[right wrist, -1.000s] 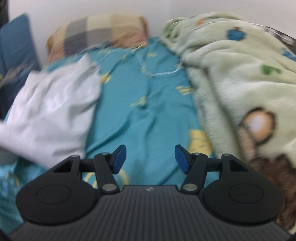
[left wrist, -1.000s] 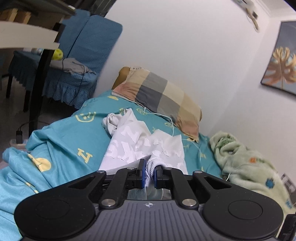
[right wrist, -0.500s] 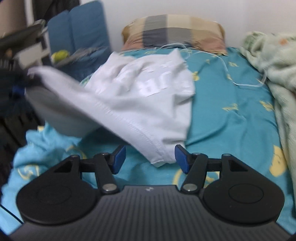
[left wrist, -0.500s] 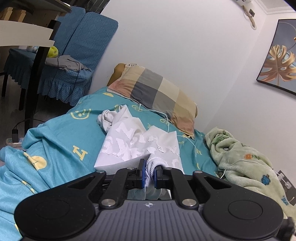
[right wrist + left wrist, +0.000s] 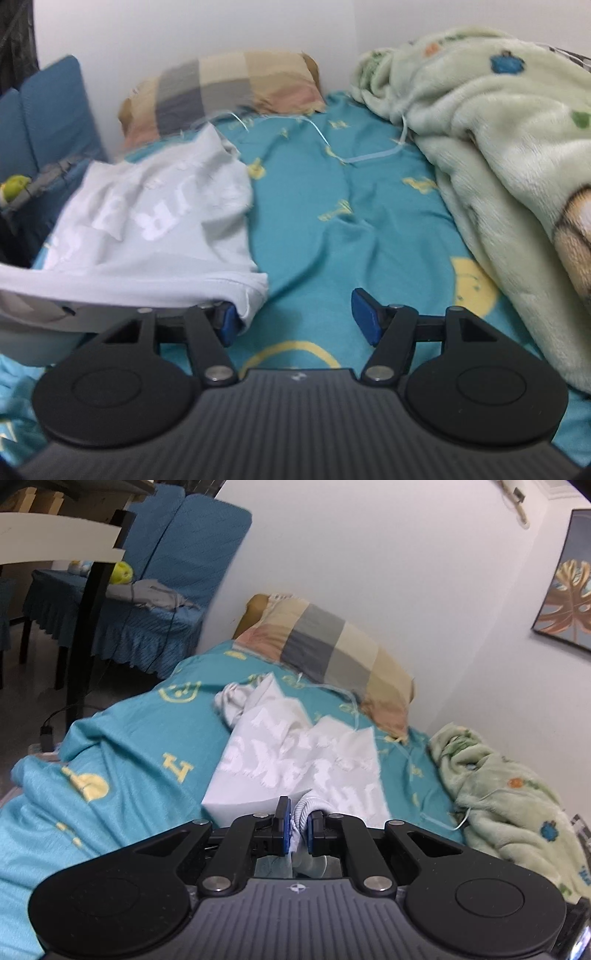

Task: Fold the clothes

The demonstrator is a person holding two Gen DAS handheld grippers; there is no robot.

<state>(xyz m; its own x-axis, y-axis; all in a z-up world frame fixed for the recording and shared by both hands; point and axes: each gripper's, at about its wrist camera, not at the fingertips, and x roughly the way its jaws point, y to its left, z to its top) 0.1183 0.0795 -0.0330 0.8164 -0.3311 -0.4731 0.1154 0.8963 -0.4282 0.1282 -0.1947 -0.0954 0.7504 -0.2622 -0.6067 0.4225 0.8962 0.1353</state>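
Left wrist view: a teal bedsheet (image 5: pixel 122 746) carries the checked pillow (image 5: pixel 332 653), green blanket (image 5: pixel 509 805) and white T-shirt (image 5: pixel 295 753), its hem pinched by the closed left gripper (image 5: pixel 298 825). Right gripper (image 5: pixel 295 319) gapes wide, hem draping its left finger.

We see a white T-shirt (image 5: pixel 295 760) with white printed lettering, crumpled and partly spread across the teal bedsheet (image 5: pixel 140 746). Its ribbed edge is bunched at the near end. In the right wrist view its hem (image 5: pixel 236 284) hangs lifted off the sheet.

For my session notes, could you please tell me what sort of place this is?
Most likely a home bedroom: a bed with a teal sheet, a checked pillow against the wall, and a green fleece blanket bunched on it.
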